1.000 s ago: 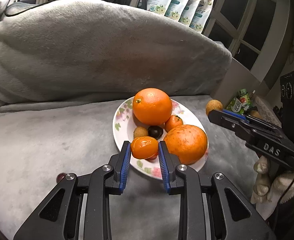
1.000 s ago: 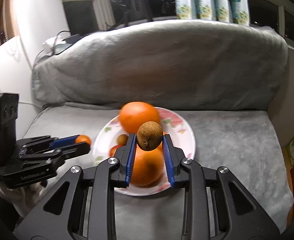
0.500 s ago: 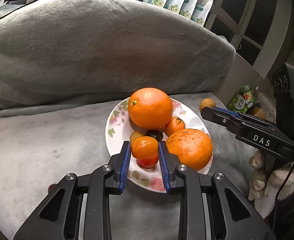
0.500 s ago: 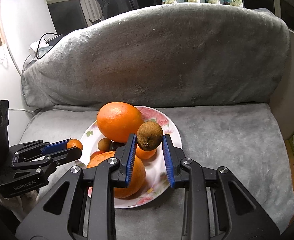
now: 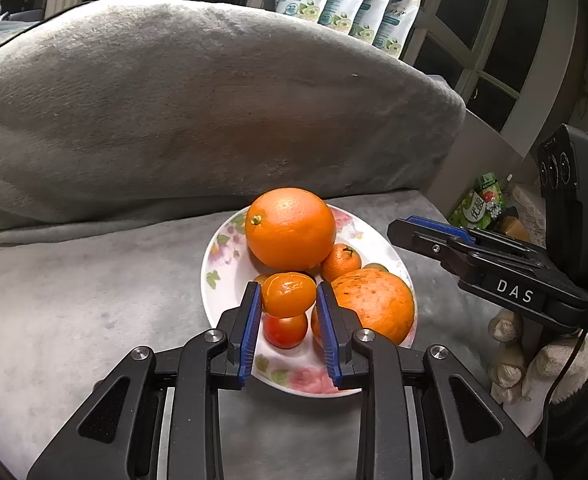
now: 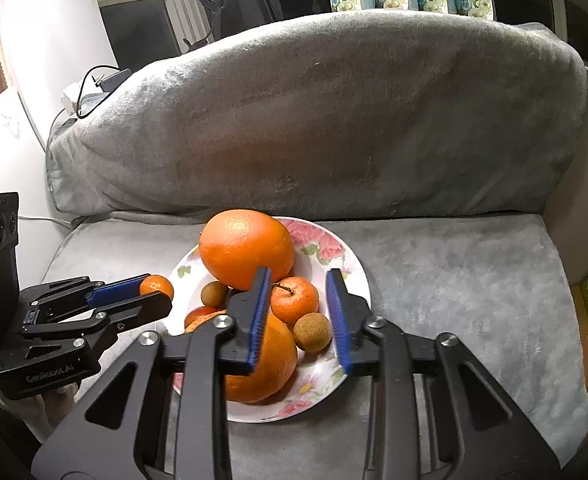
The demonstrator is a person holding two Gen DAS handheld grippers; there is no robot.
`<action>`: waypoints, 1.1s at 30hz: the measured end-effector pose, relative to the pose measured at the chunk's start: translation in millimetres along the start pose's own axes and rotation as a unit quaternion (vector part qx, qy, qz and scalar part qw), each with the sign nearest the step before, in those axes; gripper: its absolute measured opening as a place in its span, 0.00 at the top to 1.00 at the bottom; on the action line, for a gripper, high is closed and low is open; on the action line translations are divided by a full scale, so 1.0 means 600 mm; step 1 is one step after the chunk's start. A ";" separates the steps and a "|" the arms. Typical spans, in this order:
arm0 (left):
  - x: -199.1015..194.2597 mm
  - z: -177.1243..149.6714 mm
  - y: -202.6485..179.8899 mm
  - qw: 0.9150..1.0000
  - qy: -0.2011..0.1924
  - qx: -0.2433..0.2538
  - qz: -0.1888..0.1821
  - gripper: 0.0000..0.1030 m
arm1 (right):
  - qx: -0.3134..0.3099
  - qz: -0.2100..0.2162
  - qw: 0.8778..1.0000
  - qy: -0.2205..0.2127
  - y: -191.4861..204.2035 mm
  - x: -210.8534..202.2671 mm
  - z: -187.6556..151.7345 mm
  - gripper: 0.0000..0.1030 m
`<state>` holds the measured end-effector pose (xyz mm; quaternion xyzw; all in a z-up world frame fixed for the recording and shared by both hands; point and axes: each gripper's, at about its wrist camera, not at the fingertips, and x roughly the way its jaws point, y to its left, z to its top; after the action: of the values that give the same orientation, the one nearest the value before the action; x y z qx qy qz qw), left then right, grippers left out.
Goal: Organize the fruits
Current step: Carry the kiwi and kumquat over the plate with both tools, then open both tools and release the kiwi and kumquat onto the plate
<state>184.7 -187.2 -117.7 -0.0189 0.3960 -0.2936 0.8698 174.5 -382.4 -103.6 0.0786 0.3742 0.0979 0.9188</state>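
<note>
While the left gripper [image 5: 289, 305] stays out of contact with the dish, its two blue-padded fingers [image 5: 253, 322] are clamped on a small glossy orange fruit [image 5: 288, 294], which sits between the pads near their tips. Just below that fruit, in the gap between the fingers, a red tomato-like fruit [image 5: 285, 330] lies on the flowered plate [image 5: 230, 258]. Ahead of the fingertips stands the big orange [image 5: 290, 229], with a small mandarin [image 5: 341, 262] just beside it toward the right finger, and a second large, rough-skinned orange [image 5: 374, 303] lies touching the outer side of the right finger in that view. The right gripper [image 6: 299, 293] has its jaws opening: the pads stand apart and press on nothing. Between its fingers, closer to the right one, a round brown fruit [image 6: 312, 332] rests on the plate [image 6: 354, 276], beside the rough-skinned orange [image 6: 268, 364] that lies under the left finger. Just past it, also between the fingers, sits the mandarin [image 6: 296, 300], and the big orange [image 6: 246, 249] rises beyond the left fingertip. Another small brown fruit [image 6: 215, 294] lies to the left of that finger. The plate rests on a grey blanket [image 6: 454, 264], against a grey-covered cushion [image 6: 334, 120].
</note>
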 end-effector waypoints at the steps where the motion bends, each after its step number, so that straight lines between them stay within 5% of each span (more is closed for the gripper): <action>1: -0.001 0.000 -0.001 1.000 -0.001 0.000 0.000 0.74 | 0.000 -0.001 1.000 -0.003 0.000 -0.002 0.000 0.47; 2: -0.001 0.001 -0.002 1.000 -0.001 0.002 -0.001 0.74 | 0.001 -0.003 1.000 -0.008 0.000 -0.005 -0.001 0.38; 4: -0.002 0.001 -0.004 1.000 -0.001 0.004 -0.001 0.69 | 0.000 -0.003 1.000 -0.012 0.001 -0.009 0.000 0.37; 9: -0.004 0.002 -0.010 1.000 -0.004 0.008 0.001 0.44 | 0.000 -0.013 1.000 -0.017 -0.001 -0.014 0.002 0.19; 15: -0.005 0.001 -0.019 1.000 -0.003 0.013 0.023 0.28 | -0.004 -0.023 1.000 -0.017 0.000 -0.017 0.005 0.18; 21: -0.009 0.001 -0.025 0.999 -0.002 0.016 0.052 0.23 | -0.006 -0.023 1.000 -0.016 0.004 -0.017 0.004 0.09; 33: -0.034 -0.003 -0.042 0.997 -0.022 0.029 0.062 0.23 | -0.006 -0.024 0.999 -0.022 0.009 -0.032 0.005 0.09</action>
<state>160.3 -197.2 -98.6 0.0245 0.3688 -0.2498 0.8950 162.2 -382.0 -87.3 0.0663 0.3555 0.0763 0.9292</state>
